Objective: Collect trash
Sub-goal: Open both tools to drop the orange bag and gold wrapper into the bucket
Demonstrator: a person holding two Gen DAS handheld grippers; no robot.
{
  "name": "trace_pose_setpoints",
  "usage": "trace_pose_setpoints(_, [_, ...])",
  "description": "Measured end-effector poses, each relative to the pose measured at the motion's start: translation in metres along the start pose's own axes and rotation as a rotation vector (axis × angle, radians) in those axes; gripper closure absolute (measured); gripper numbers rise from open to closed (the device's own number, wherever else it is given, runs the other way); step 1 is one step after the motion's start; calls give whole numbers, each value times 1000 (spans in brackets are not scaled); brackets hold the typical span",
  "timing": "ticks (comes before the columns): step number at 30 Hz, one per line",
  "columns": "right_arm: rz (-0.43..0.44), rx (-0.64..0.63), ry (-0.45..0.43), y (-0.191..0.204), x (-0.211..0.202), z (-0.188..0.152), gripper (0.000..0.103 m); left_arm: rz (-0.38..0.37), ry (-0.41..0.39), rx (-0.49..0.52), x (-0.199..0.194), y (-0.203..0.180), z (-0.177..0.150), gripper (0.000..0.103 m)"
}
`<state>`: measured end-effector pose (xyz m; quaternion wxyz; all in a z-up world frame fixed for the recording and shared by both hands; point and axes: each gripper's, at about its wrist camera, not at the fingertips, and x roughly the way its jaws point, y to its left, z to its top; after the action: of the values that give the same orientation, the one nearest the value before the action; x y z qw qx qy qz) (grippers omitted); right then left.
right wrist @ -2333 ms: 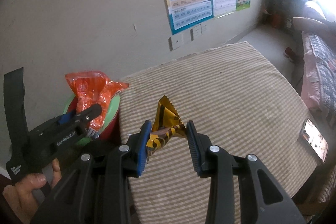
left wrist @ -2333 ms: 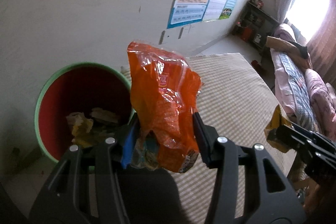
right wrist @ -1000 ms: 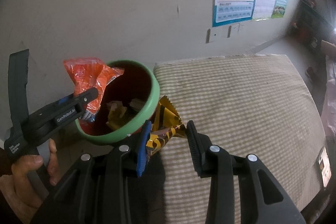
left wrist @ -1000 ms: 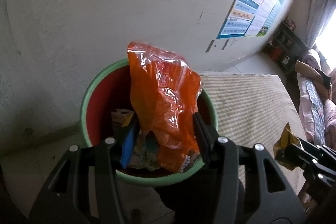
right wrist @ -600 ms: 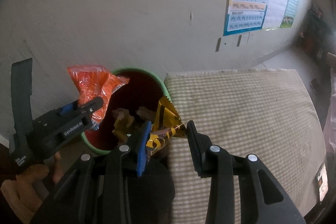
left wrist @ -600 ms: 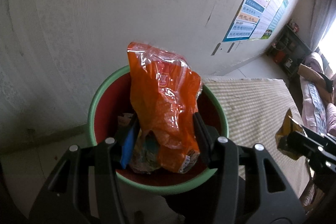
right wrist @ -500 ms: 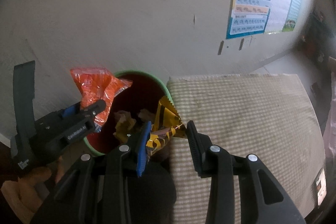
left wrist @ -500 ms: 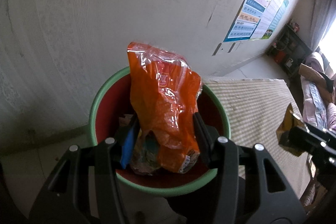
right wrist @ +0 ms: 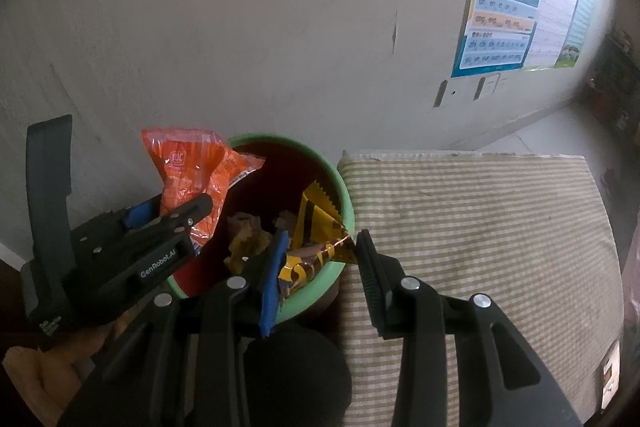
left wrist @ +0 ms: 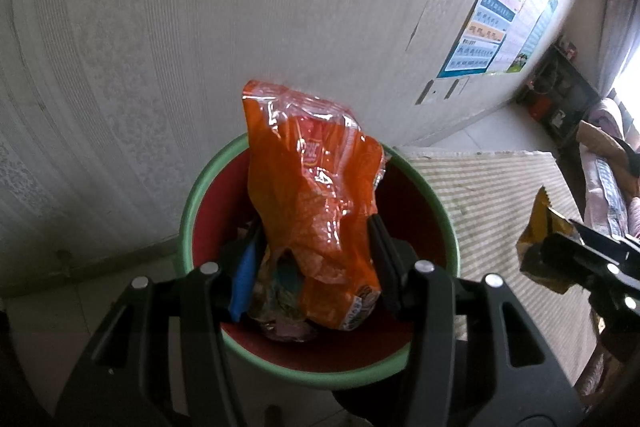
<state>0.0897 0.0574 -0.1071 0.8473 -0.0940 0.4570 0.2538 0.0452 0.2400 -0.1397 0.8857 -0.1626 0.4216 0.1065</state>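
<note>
Orange bag [left wrist: 316,199] gripped upright in left tongs [left wrist: 312,267] hangs directly over the bin [left wrist: 436,205] (right tongs [right wrist: 318,259] pinch a yellow wrapper [right wrist: 316,227] above its near rim)

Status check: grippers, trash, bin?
Left gripper clamps orange plastic bag over green-rimmed red bin. Right gripper clamps yellow wrapper. Nothing blocking.

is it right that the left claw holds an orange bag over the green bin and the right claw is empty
Not quite. The right claw is not empty: it holds a yellow wrapper, as the right wrist view shows. The left claw does hold the orange bag over the green bin.
</note>
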Motion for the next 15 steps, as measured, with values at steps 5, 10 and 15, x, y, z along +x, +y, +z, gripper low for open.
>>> trace_pose_setpoints(5, [31, 4, 5, 4, 7, 9, 67, 17, 10, 0, 6, -1, 2, 53])
trace_pose_setpoints(10, [82, 14, -27, 6, 7, 24, 62, 58, -4, -26, 7, 4, 7, 40])
trace_pose_setpoints(15, [82, 60, -103, -9, -16, 22, 51, 73, -32, -23, -3, -3, 9, 30])
